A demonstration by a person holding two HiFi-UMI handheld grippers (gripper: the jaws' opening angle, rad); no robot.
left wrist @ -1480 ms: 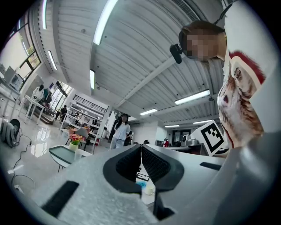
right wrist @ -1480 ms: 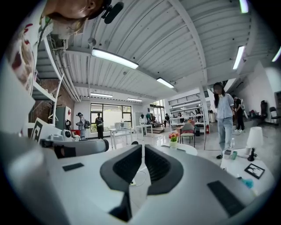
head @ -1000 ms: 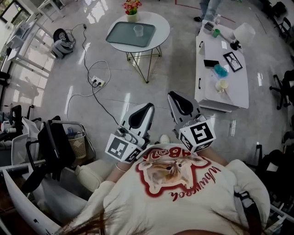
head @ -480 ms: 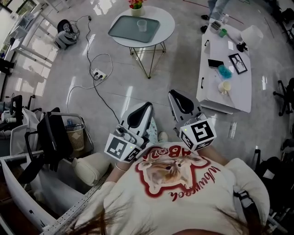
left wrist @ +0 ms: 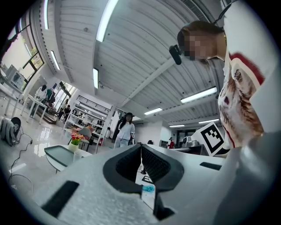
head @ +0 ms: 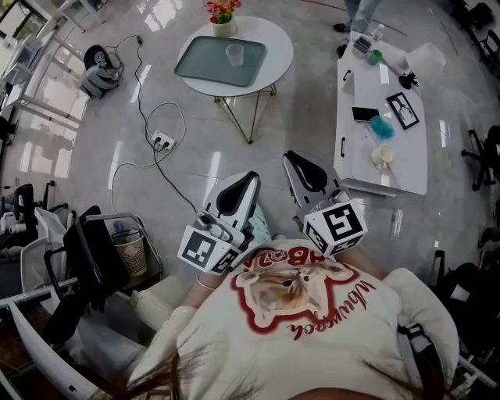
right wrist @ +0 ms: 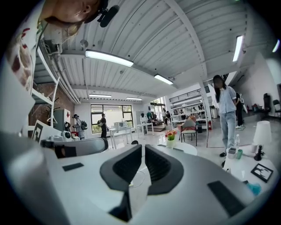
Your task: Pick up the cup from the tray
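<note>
The clear cup (head: 233, 53) stands upright on a grey-green tray (head: 211, 66), which lies on a round white table (head: 275, 47) far ahead across the floor. In the left gripper view the cup (left wrist: 77, 156) and tray (left wrist: 58, 153) show small at the left. My left gripper (head: 251, 179) and right gripper (head: 290, 157) are held close to the person's chest, side by side, both shut and empty. In their own views the left gripper (left wrist: 141, 147) and right gripper (right wrist: 143, 148) show dark pads together with nothing between them.
A flower pot (head: 223, 17) stands at the round table's far edge. A long white table (head: 380, 133) with small items runs along the right. A power strip and cables (head: 162, 141) lie on the floor at left. A cart with a basket (head: 129, 246) sits near left. A person (right wrist: 227, 110) stands beyond.
The head view has swung slightly, so the round table sits a little further left than half a second ago. Both grippers keep their pose and stay shut.
</note>
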